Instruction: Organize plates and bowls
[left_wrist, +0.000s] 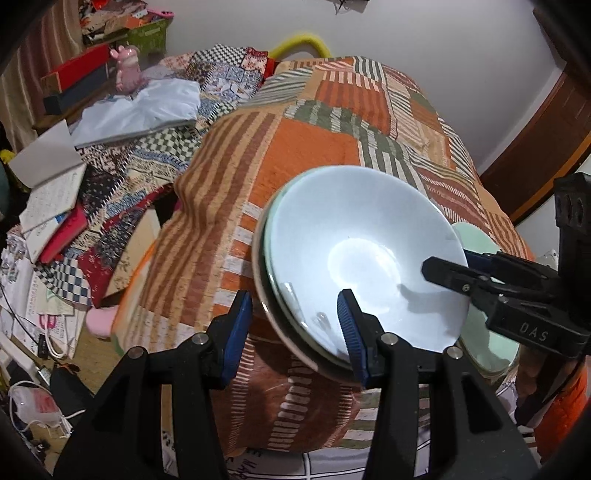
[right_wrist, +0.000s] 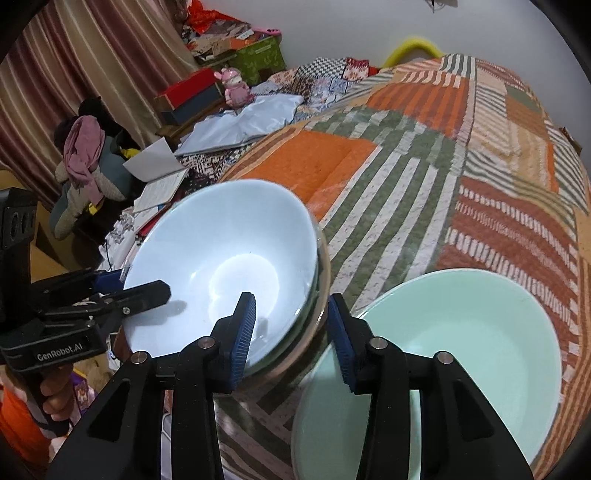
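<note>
bowls sit nested on the quilted bed, rim straddled loosely by our left tongs and right tongs, both part open. right lies a green plate. soft bedding could tip the stack.

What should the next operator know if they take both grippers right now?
Left gripper: open, straddling the near rim of the white bowl, not pressing.
Right gripper: open, astride that bowl's opposite rim.
White bowl sits nested on other dishes on the patchwork quilt; the mint-green bowl lies beside the stack.
Done: white bowl stacked, apparently released.
Left: back both grippers off, then probably add the green bowl.
</note>
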